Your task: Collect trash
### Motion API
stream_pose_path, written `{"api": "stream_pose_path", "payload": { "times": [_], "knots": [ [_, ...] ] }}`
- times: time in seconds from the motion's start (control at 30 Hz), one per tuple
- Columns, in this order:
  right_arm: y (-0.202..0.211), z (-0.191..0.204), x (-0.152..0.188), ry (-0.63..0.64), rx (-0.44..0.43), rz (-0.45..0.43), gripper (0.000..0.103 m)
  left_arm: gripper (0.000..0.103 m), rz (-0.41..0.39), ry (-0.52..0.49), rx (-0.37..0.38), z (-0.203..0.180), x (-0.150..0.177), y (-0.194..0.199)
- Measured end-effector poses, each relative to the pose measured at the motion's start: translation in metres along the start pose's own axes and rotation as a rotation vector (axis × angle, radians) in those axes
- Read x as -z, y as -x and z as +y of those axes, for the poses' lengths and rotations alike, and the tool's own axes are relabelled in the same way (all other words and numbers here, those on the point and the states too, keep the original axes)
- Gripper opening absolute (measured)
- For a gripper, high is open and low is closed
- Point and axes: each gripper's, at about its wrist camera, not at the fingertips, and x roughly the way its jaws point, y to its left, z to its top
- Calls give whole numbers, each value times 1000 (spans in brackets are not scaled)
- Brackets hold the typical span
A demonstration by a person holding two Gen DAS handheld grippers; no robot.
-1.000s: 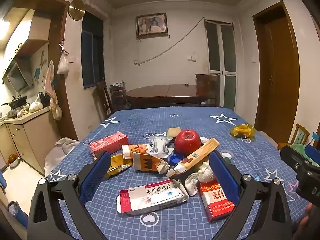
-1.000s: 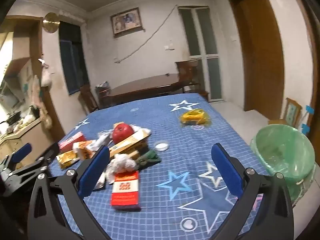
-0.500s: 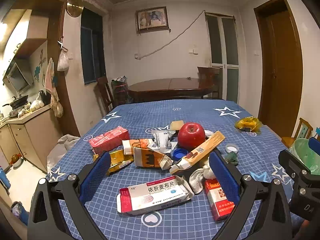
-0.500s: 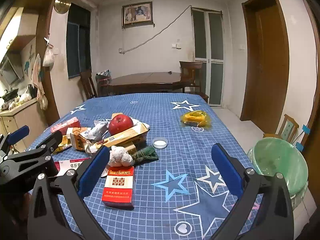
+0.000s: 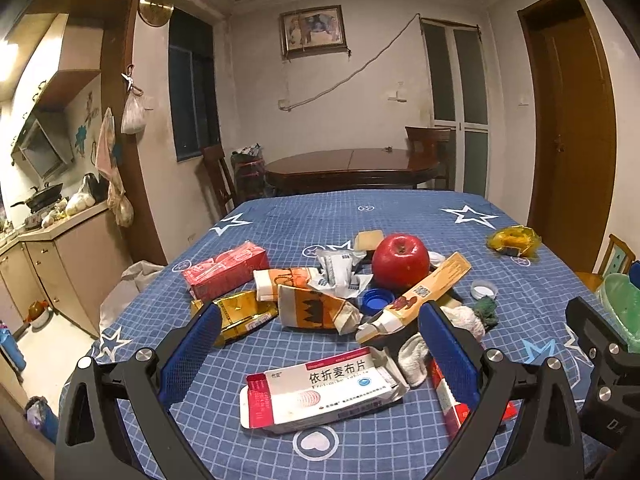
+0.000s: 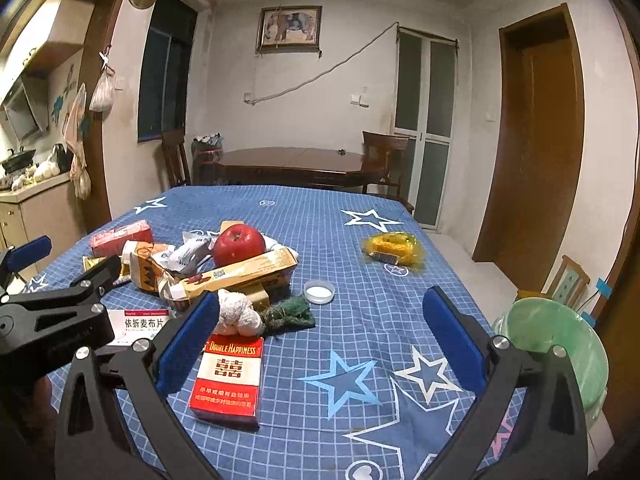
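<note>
Both grippers hover above the near edge of a table (image 6: pixel 360 272) covered in a blue checked cloth with stars. Left gripper (image 5: pixel 320 348): jaws spread wide, nothing between them; a white medicine box (image 5: pixel 320 390) with an open end flap lies on the cloth below the gap. Right gripper (image 6: pixel 320 334): jaws also wide apart and empty; a red cigarette pack (image 6: pixel 228 380) lies just inside its left finger. Trash sits in a loose heap mid-table: a red apple (image 6: pixel 239 245) resting against a long yellow box (image 6: pixel 240 274), a crumpled orange carton (image 5: pixel 316 312), a pink carton (image 5: pixel 226 268) at the left edge of the heap, a gold wrapper (image 5: pixel 240 316), a blue bottle cap (image 5: pixel 376 300), a white wad (image 6: pixel 238 314) touching a green scrap (image 6: pixel 290 316), and a white lid (image 6: pixel 319 291) just beside them. A yellow wrapper (image 6: pixel 392 248) lies well apart, toward the far right. A bin lined with a green bag (image 6: pixel 556 348) stands off the table's right side.
</note>
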Motion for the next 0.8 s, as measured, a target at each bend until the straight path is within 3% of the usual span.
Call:
{"api": "stream_pose_path", "payload": {
  "times": [0.57,0.8],
  "knots": [
    [-5,-15,7,-38,74,23,98,98,-2,-11,-68,11,-1,0],
    [-8,-15,8,-33,66,32,98,98,11,-8,-83,14,-1,-2]
  ]
}}
